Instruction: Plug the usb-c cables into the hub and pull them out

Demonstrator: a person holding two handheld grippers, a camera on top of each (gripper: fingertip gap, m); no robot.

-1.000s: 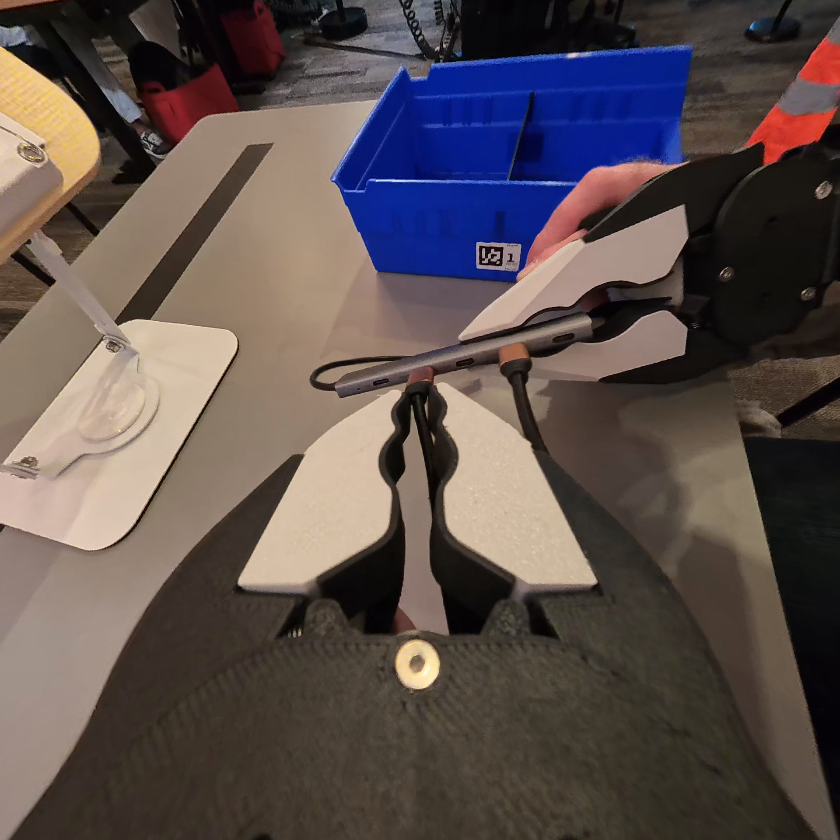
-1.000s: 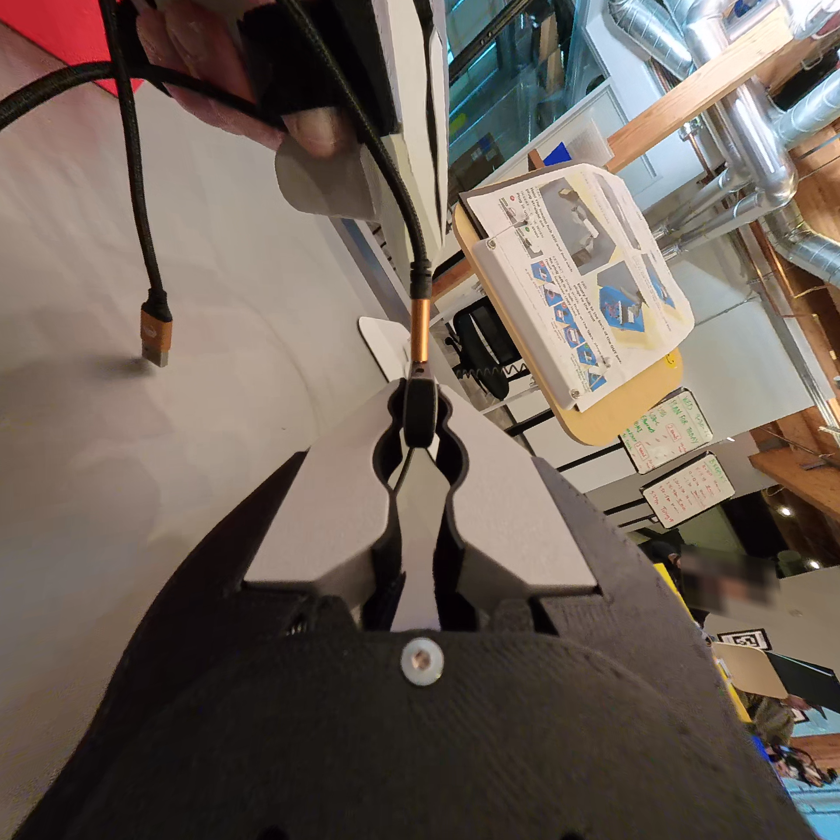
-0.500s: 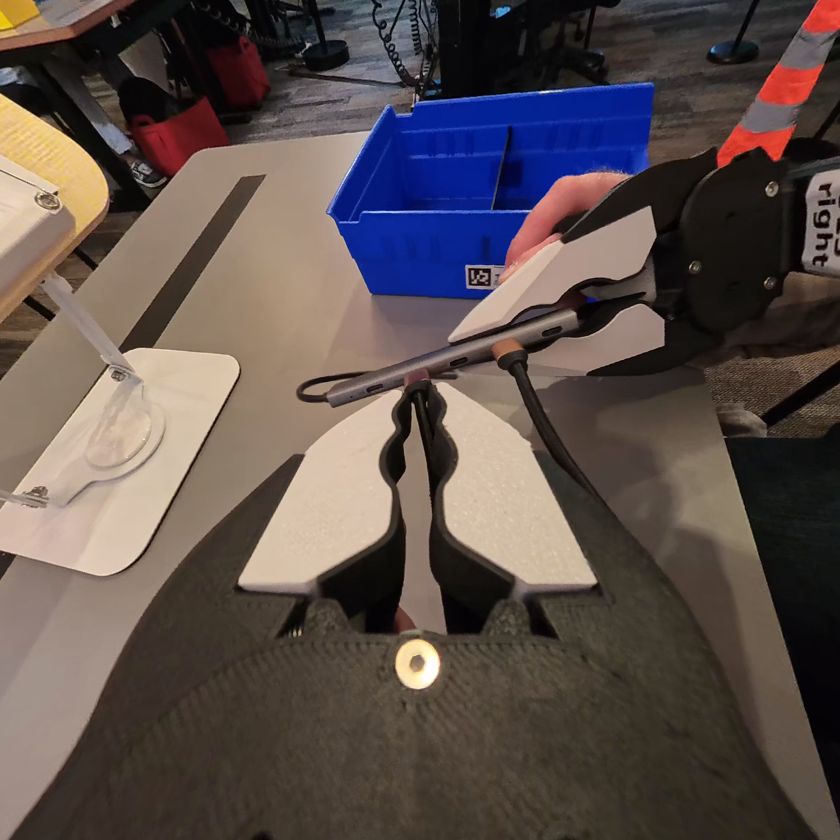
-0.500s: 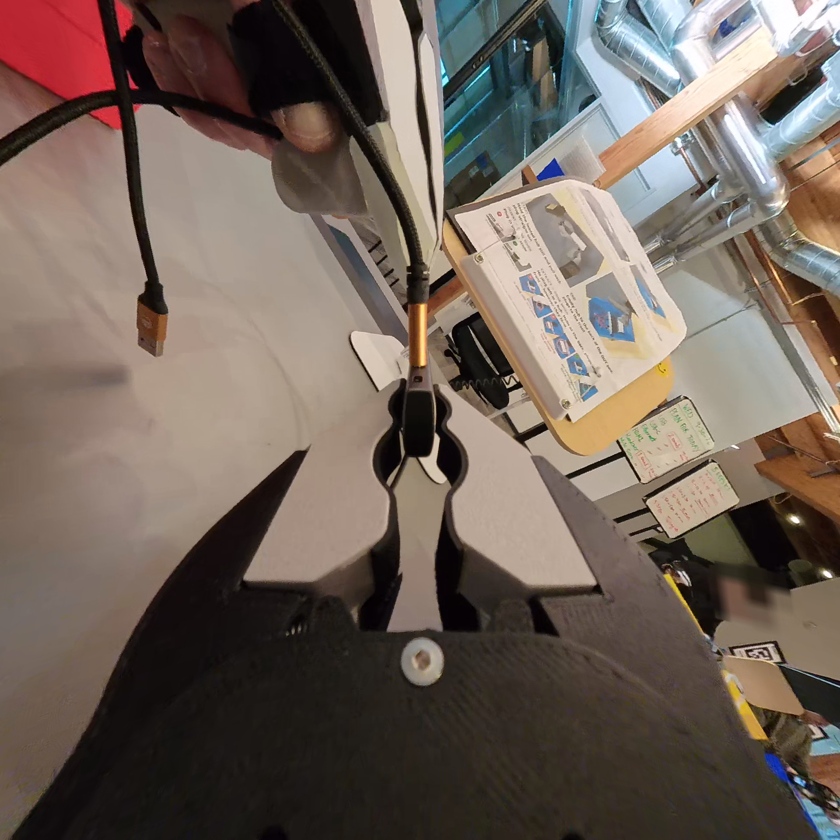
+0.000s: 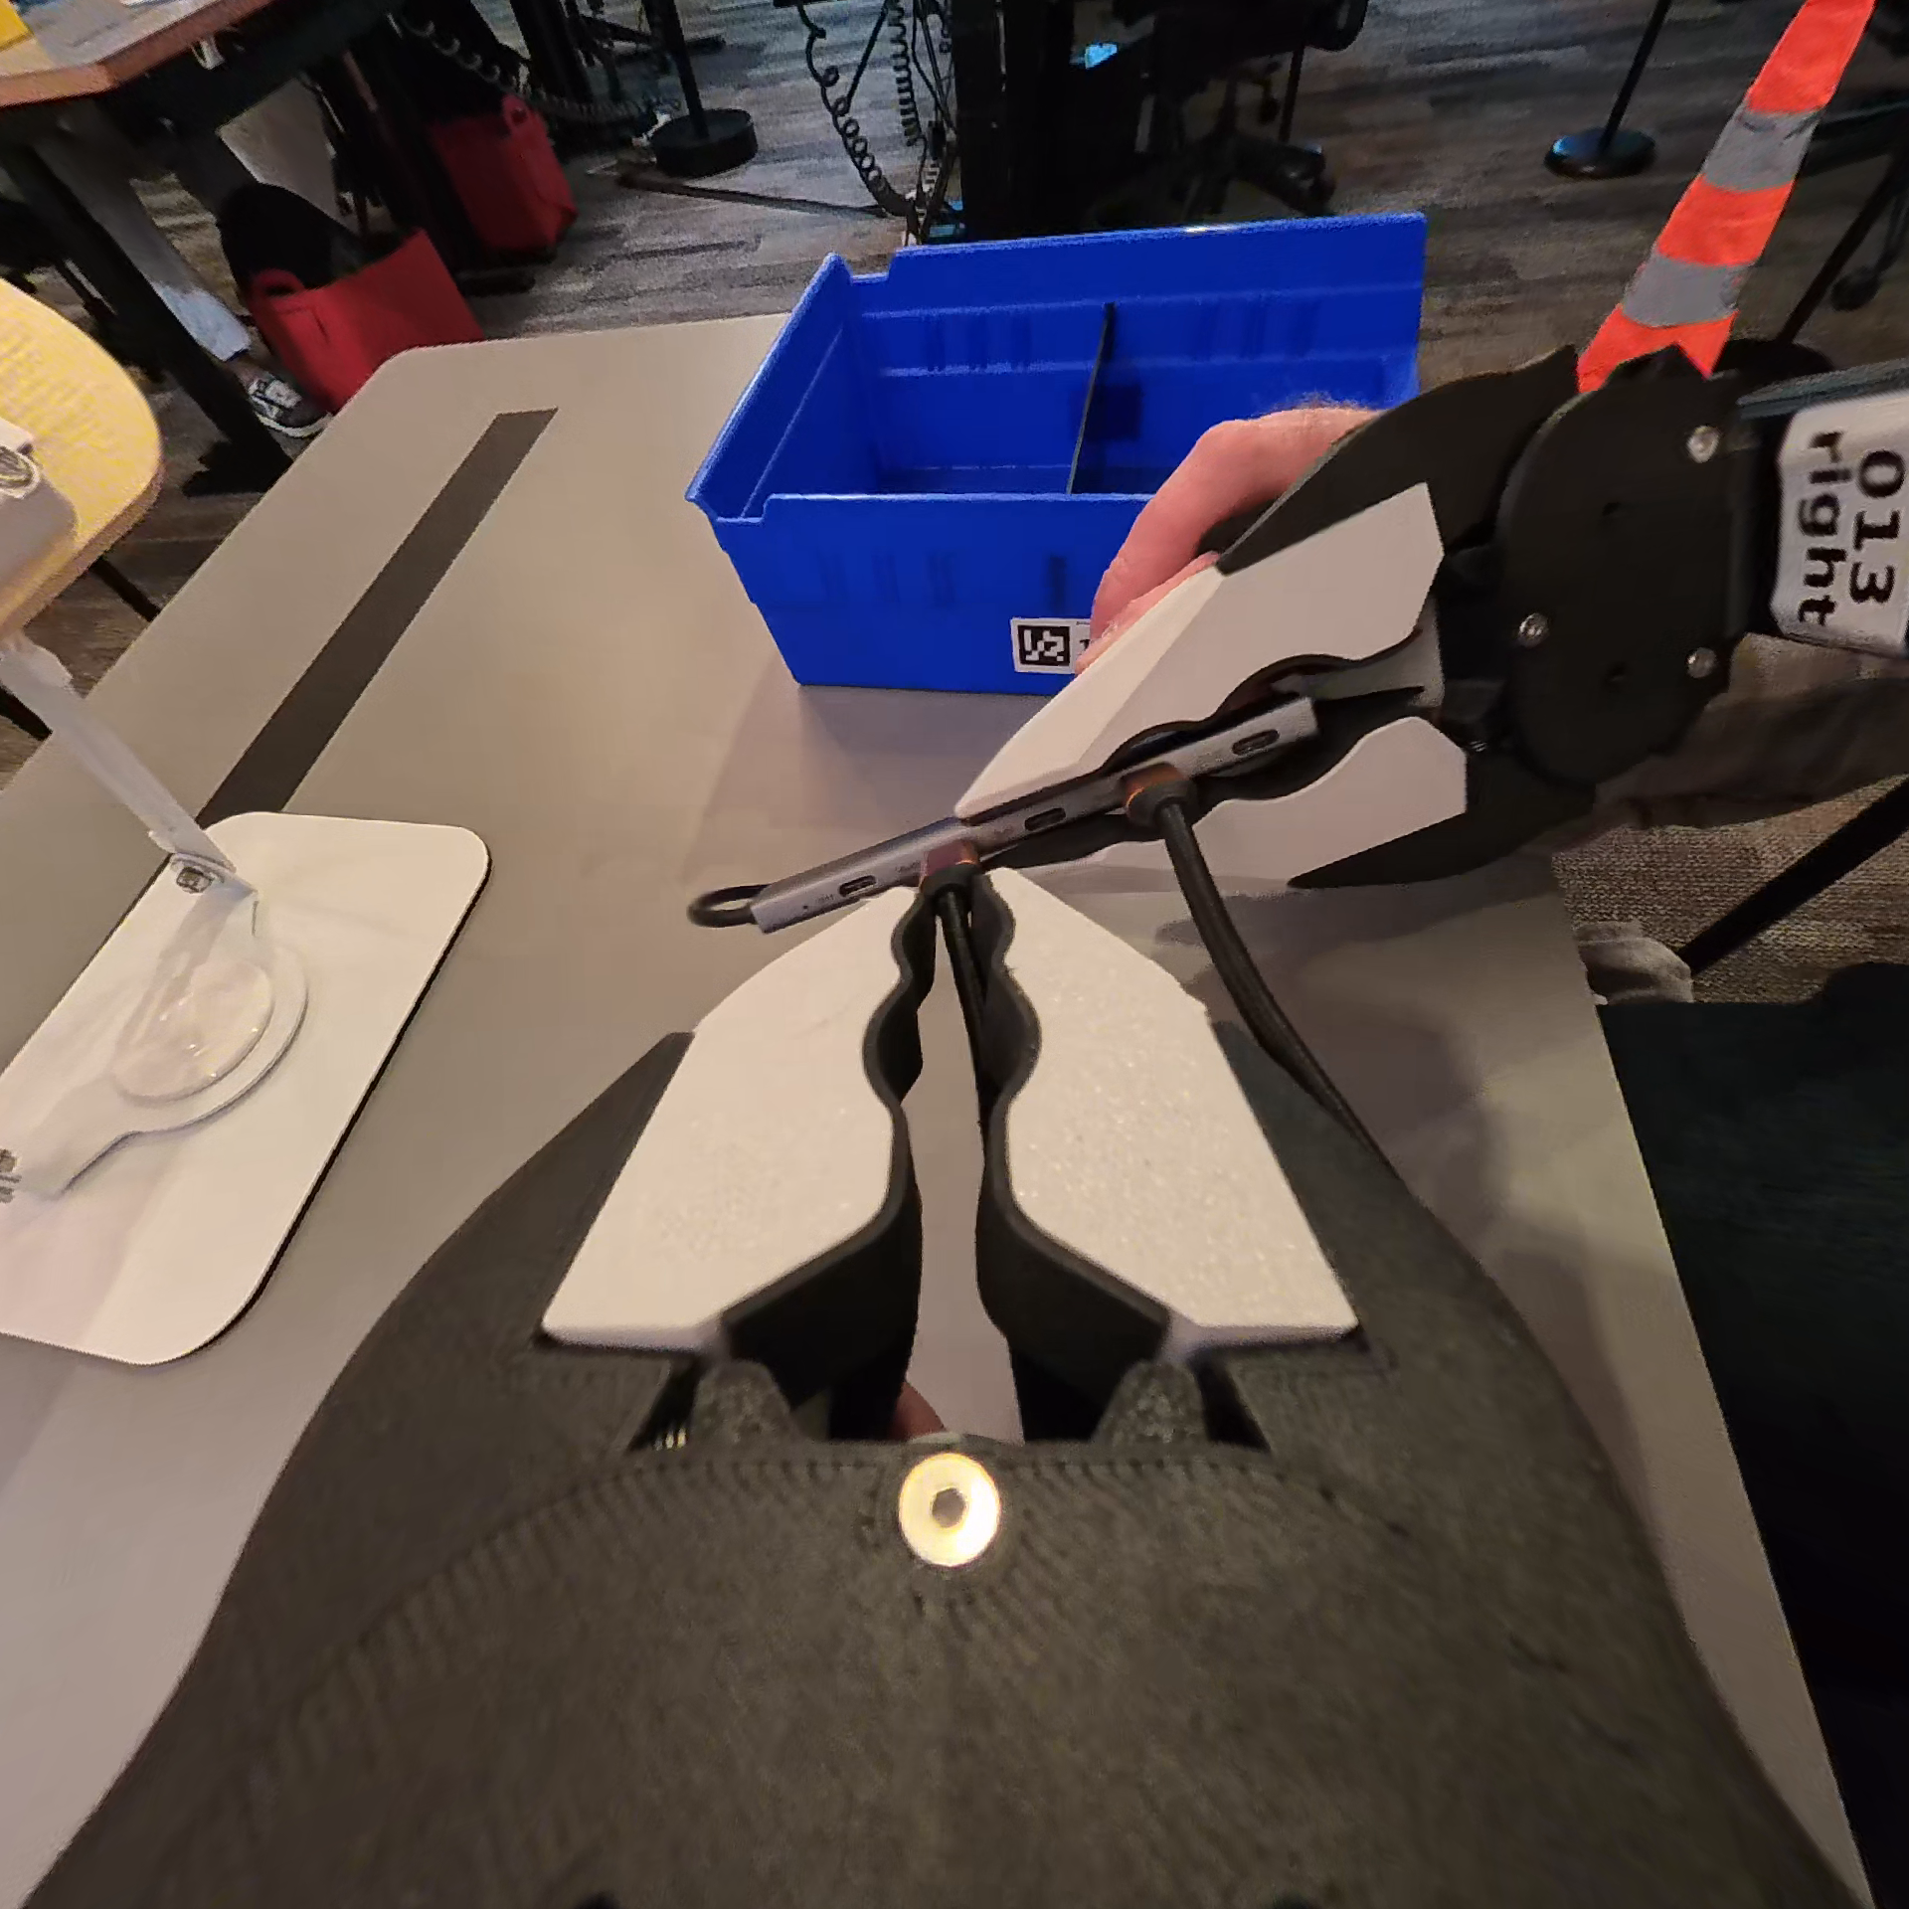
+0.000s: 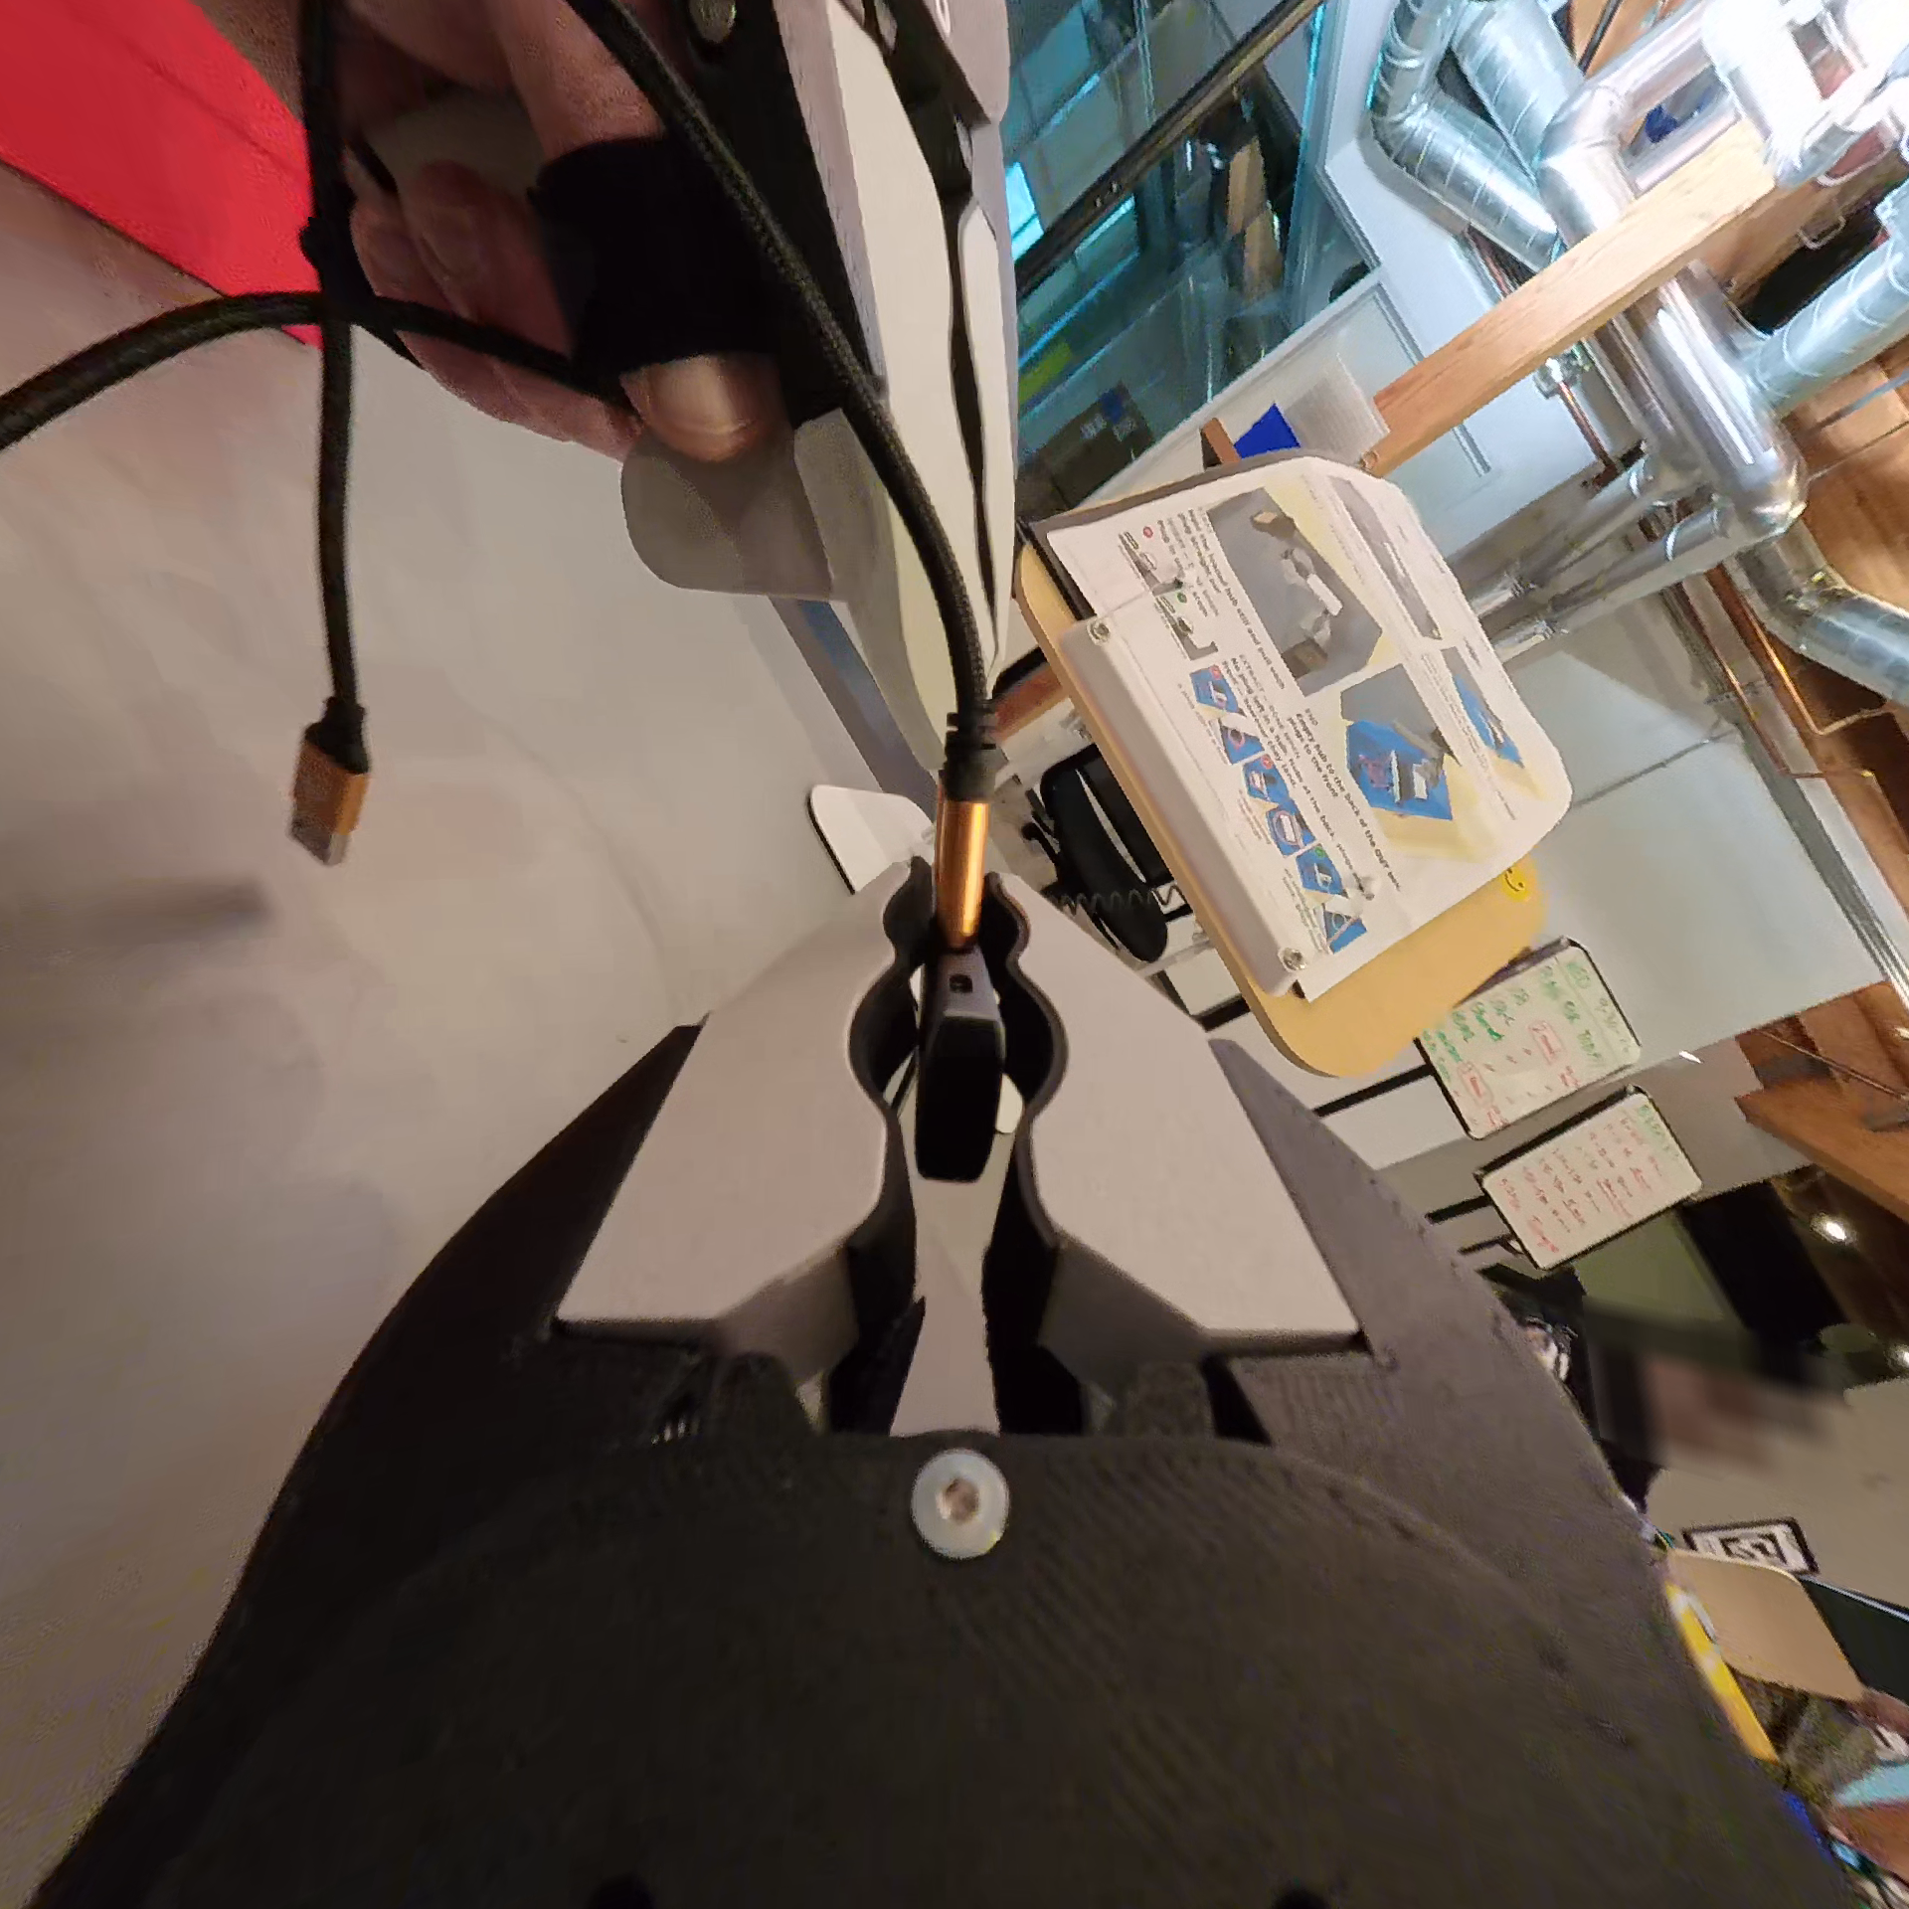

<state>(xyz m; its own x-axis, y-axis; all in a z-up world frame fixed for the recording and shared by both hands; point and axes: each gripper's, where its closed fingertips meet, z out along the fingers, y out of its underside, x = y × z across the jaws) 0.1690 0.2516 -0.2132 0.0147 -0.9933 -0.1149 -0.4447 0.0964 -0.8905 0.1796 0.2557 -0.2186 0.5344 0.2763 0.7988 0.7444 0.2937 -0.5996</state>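
In the left wrist view, a slim grey hub (image 5: pixel 868 883) is held level above the grey table (image 5: pixel 579 661). My right gripper (image 5: pixel 1043 821) is shut on its right half. My left gripper (image 5: pixel 956 909) is shut on a black cable (image 5: pixel 966 971) just behind its copper plug (image 5: pixel 950 857), which sits in a hub port. A second cable (image 5: pixel 1219 930) is plugged in further right and hangs down. In the right wrist view, my right gripper (image 6: pixel 956 899) clamps the hub (image 6: pixel 956 1074) end-on, with the copper plug (image 6: pixel 961 868) above it. A loose plug (image 6: pixel 329 790) dangles at the left.
A blue divided bin (image 5: pixel 930 537) stands on the table behind the hub. A white stand base (image 5: pixel 207 1033) lies at the left. The table's right edge (image 5: pixel 1612 1136) is close by. An orange cone (image 5: pixel 1735 207) stands beyond it. A board with an instruction sheet (image 6: pixel 1291 723) is in the right wrist view. Less than 4 cm separates the two grippers' tips.
Both grippers have risen together with the hub, and the dangling plug hangs higher off the table. The hub now sits deeper between my right fingers. Both grips are unchanged.
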